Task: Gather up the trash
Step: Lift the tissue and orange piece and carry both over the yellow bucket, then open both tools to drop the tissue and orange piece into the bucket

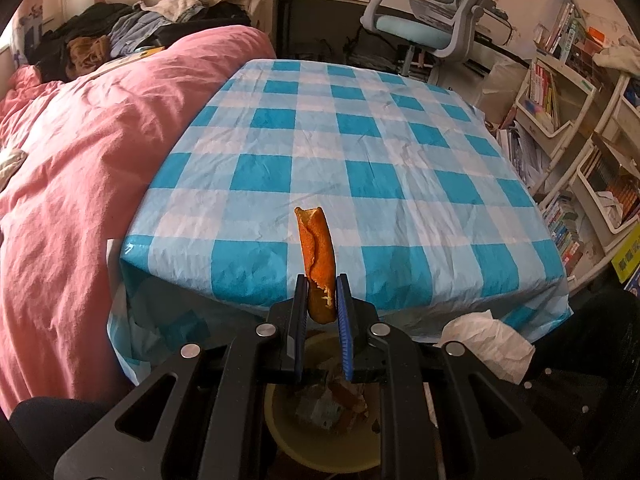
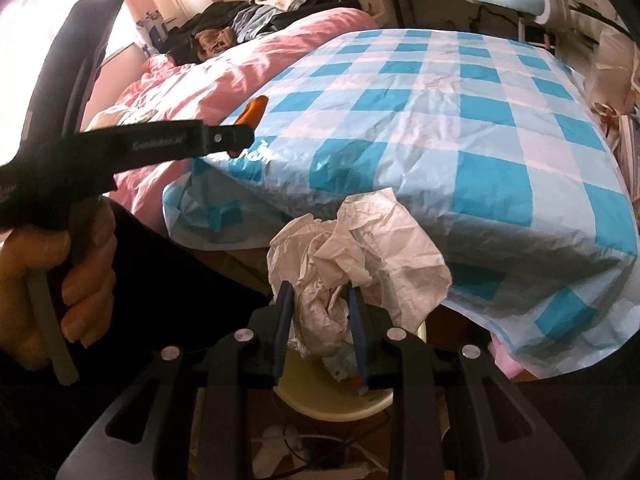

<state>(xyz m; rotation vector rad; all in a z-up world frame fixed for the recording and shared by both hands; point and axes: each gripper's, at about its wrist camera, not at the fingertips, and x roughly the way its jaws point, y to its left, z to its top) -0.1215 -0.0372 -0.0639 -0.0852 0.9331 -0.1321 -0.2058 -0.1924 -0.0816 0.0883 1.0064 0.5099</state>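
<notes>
My left gripper (image 1: 322,288) is shut on a long orange peel (image 1: 316,248), which stands upright between its blue pads at the near edge of the blue-checked table (image 1: 360,140). Below it sits a pale yellow bin (image 1: 280,432) with scraps inside. My right gripper (image 2: 320,292) is shut on a crumpled white tissue (image 2: 360,248), held over the same bin (image 2: 304,400). In the right wrist view the left gripper (image 2: 236,138) shows from the side with the peel (image 2: 254,110) poking out, held by a hand (image 2: 60,276). The tissue (image 1: 492,340) also shows in the left wrist view.
A bed with a pink duvet (image 1: 80,160) and piled clothes lies left of the table. An office chair (image 1: 432,16) stands behind it, and shelves of books (image 1: 560,112) fill the right side. Cables lie on the floor beside the bin (image 2: 320,448).
</notes>
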